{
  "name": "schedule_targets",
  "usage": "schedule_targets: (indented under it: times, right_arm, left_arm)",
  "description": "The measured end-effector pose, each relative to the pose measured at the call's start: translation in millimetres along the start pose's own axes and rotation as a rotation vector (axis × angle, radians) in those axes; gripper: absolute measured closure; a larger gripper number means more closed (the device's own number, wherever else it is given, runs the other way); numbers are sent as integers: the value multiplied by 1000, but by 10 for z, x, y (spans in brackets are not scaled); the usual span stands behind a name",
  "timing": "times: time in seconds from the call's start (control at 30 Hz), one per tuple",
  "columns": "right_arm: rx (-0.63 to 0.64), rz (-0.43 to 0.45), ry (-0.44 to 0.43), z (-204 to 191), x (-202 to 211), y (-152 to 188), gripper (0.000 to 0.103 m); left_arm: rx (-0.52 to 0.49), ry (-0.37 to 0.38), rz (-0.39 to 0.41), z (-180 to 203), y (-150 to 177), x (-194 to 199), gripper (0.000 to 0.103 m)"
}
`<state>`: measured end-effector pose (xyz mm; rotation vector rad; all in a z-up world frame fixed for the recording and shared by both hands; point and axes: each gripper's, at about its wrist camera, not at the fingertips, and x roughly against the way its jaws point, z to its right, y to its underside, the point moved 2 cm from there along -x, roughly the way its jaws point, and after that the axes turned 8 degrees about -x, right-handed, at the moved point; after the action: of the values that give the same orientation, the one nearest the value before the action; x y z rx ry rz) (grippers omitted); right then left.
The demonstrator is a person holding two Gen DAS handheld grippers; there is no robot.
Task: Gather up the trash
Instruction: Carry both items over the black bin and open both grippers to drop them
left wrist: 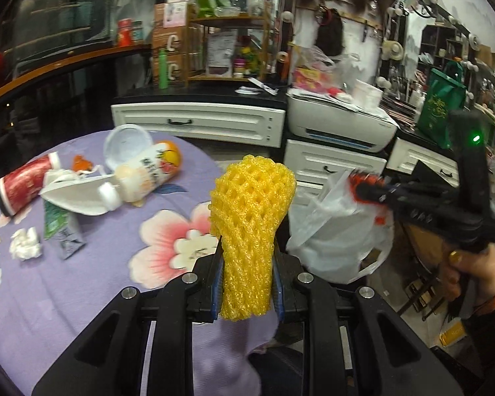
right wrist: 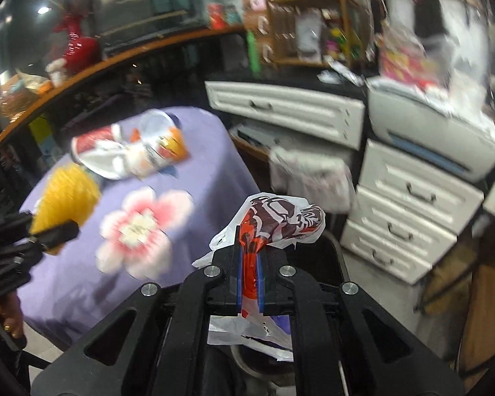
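Observation:
My left gripper is shut on a yellow foam fruit net, which stands up between its fingers above the edge of the purple flowered tablecloth. My right gripper is shut on the red-printed rim of a white plastic bag, held just right of the table. In the left wrist view the bag hangs beside the net. On the table lie a red paper cup, a white bottle with an orange end, a white lid, a crumpled tissue and a wrapper.
White drawer cabinets and a printer stand behind the table, with a green bag further right. A curved wooden counter runs along the back left. A person's hand holds the right gripper.

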<state>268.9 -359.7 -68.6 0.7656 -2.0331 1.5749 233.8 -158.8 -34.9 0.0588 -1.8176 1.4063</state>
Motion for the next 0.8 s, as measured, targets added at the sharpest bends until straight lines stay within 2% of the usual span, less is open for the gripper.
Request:
schedule_targets:
  times: [0.2,0.57,0.63,0.7,0.77,0.8]
  right_arm:
    - [-69,-99,37,333,-447,340,96]
    - [-152,-263,90,723,-1126,882,95]
    - [-177,-297,105,801,-1222,960,84]
    - [-208,-302,120,885,-1248,1022,46]
    - [-207,-273,142,923,-1196,1042,37]
    - [-197,-266,150,930,-1168,1036,37]
  left_arm:
    - [-17,47,-51,313,28,-321,80]
    - [-61,85,-162,756,235,-862,80]
    - [-65,91,-177,799,268,-947,80]
    - [-69,90,-197,826,301,-1041,80]
    - [-69,94,-212,828,329,-1100,80]
    - [-69,94,-220,826,343,-1133,80]
